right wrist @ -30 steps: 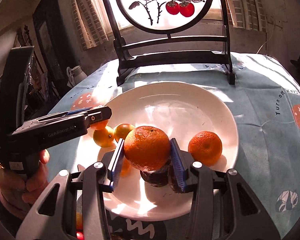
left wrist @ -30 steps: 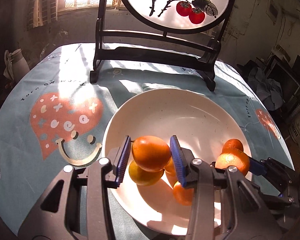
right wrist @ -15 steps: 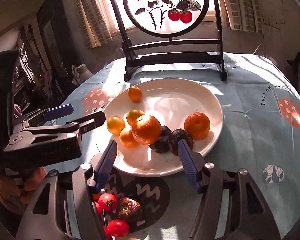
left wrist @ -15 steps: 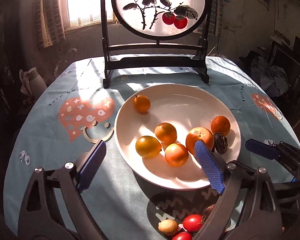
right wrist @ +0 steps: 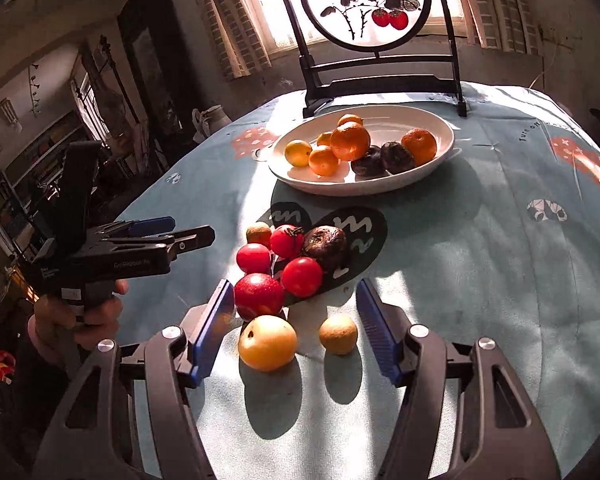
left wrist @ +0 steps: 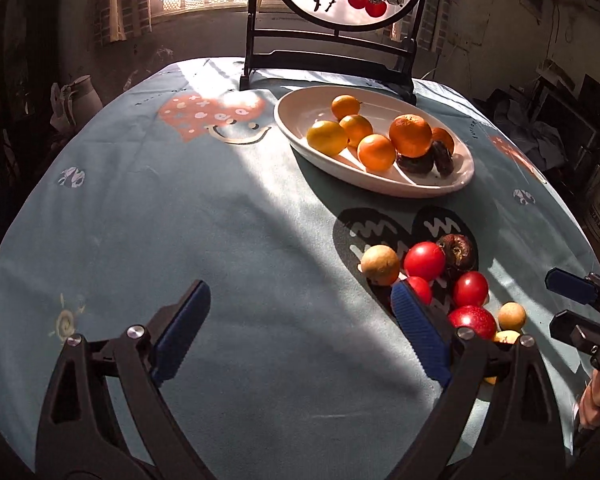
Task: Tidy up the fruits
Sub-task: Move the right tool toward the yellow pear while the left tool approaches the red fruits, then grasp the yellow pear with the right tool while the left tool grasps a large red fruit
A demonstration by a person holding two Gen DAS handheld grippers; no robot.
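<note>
A white plate (left wrist: 380,188) (right wrist: 340,190) at the back of the table holds several oranges (left wrist: 410,135) (right wrist: 350,141) and two dark wrinkled fruits (right wrist: 397,157). Nearer lies a loose pile: red tomatoes (left wrist: 424,260) (right wrist: 302,276), a red apple (right wrist: 259,296), a dark fruit (right wrist: 325,242), a yellow fruit (right wrist: 267,343) and small tan fruits (right wrist: 338,334). My left gripper (left wrist: 300,332) stands wide open over bare cloth, left of the pile. My right gripper (right wrist: 296,328) is open, with the yellow and a tan fruit lying between its fingers, untouched.
A round painted screen on a dark stand (left wrist: 328,60) (right wrist: 380,84) rises behind the plate. A white jug (left wrist: 74,98) sits beyond the table's left edge. A hand (right wrist: 80,312) holds the left gripper's handle. Blue patterned cloth (left wrist: 180,220) covers the round table.
Both grippers let go of the oranges they held over the plate, opened, and drew back toward the near side of the table. Those oranges now rest on the plate.
</note>
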